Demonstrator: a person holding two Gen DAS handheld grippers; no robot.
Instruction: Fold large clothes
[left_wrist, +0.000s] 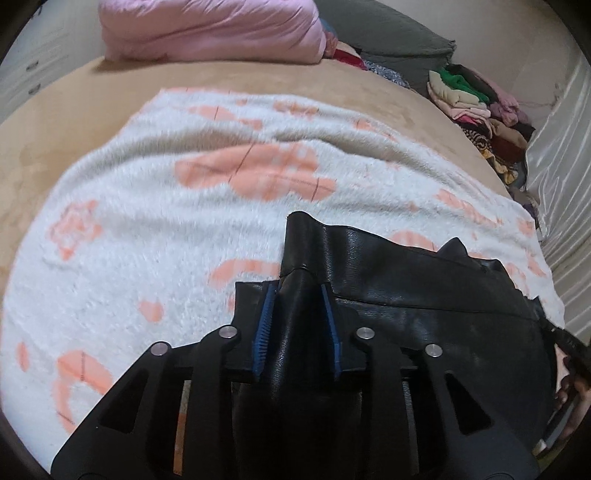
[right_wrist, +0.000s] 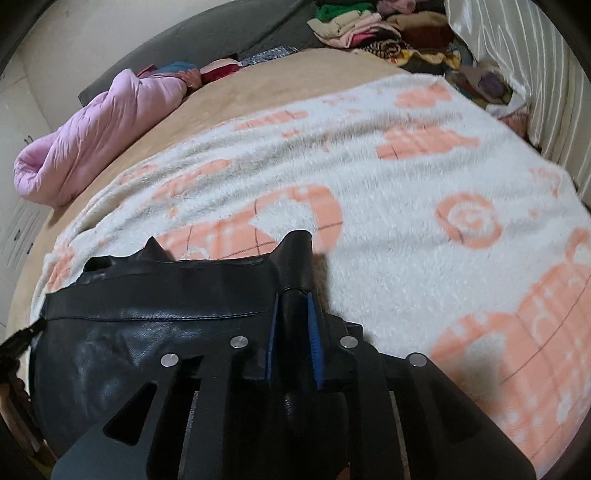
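Observation:
A black leather garment (left_wrist: 424, 295) hangs stretched between my two grippers above a white blanket with peach patterns (left_wrist: 147, 221). My left gripper (left_wrist: 299, 291) is shut on a bunched corner of the garment, the blue pads pressing the leather from both sides. In the right wrist view the same black leather garment (right_wrist: 147, 332) spreads to the left, and my right gripper (right_wrist: 293, 299) is shut on its other corner, which sticks up past the fingertips. The white and peach blanket (right_wrist: 424, 240) lies under both.
The blanket lies on a tan bed cover (left_wrist: 74, 122). A pink quilted bundle (left_wrist: 210, 29) sits at the far edge, also seen as the pink bundle (right_wrist: 92, 136). A pile of mixed clothes (left_wrist: 480, 107) is at the far right, beside a shiny white striped cushion (left_wrist: 561, 166).

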